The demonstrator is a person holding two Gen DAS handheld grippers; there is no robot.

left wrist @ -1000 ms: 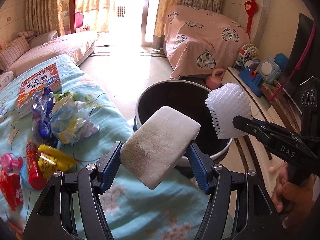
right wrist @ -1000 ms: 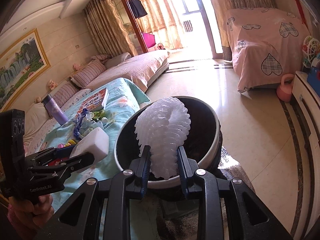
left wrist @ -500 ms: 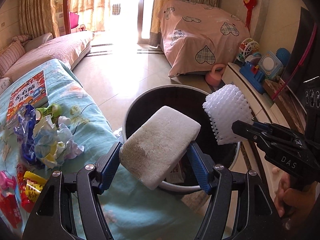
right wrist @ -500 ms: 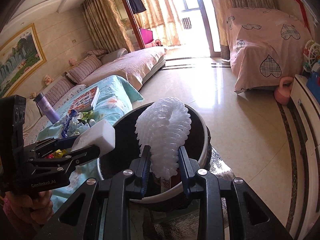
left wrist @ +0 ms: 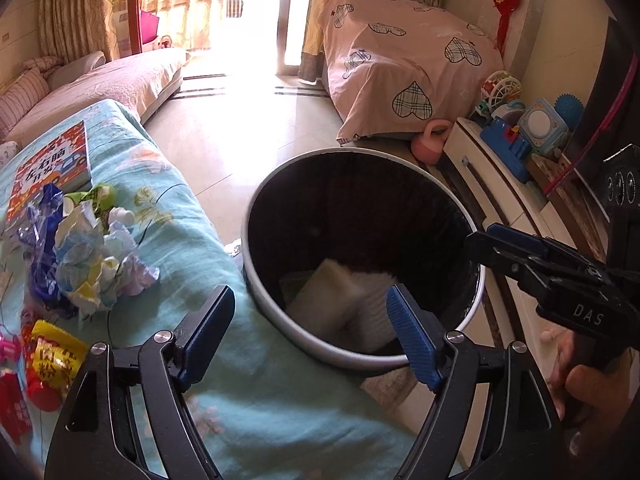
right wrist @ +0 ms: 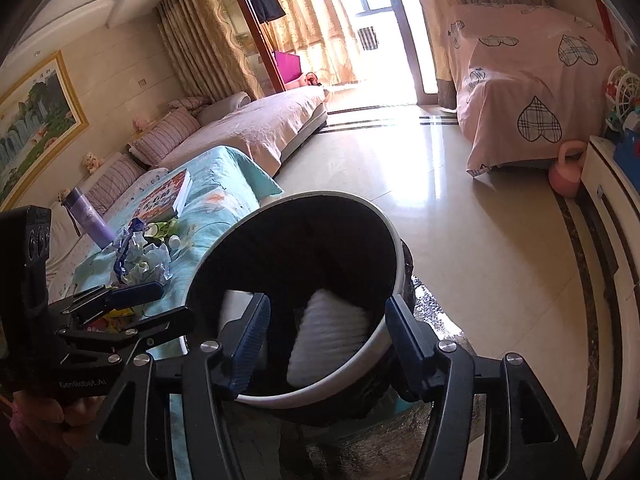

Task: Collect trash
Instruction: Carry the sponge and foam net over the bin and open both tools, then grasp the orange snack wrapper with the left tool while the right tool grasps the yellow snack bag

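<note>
- Inside the trash bin [left wrist: 362, 216], two pieces of trash: white foam block [left wrist: 326, 298] lying tilted at the bottom, white foam net [right wrist: 328, 334] right beside it, touching.
- Bin is round, dark inside, pale rim, standing on the floor just beside the blue-covered table [left wrist: 248, 392].
- Left gripper [left wrist: 308, 338]: fingers spread wide, nothing between them, hovering above the bin's near rim.
- Right gripper [right wrist: 326, 344]: also spread apart and empty, over the bin opening; in the left wrist view it comes in from the right edge, tip over the rim.
- More trash on the table: crumpled paper wad [left wrist: 100, 264], blue wrapper [left wrist: 42, 236], green wrapper [left wrist: 98, 196], yellow snack packet [left wrist: 56, 356], red packets [left wrist: 16, 408] at the left edge.
- Children's book [left wrist: 52, 168] lies flat behind the pile; purple bottle [right wrist: 86, 218] stands upright near it.
- Beyond: pink kettlebell [left wrist: 432, 140] on the floor, toys [left wrist: 520, 120] on the white cabinet, heart-print pink cover [left wrist: 404, 76] over furniture.
</note>
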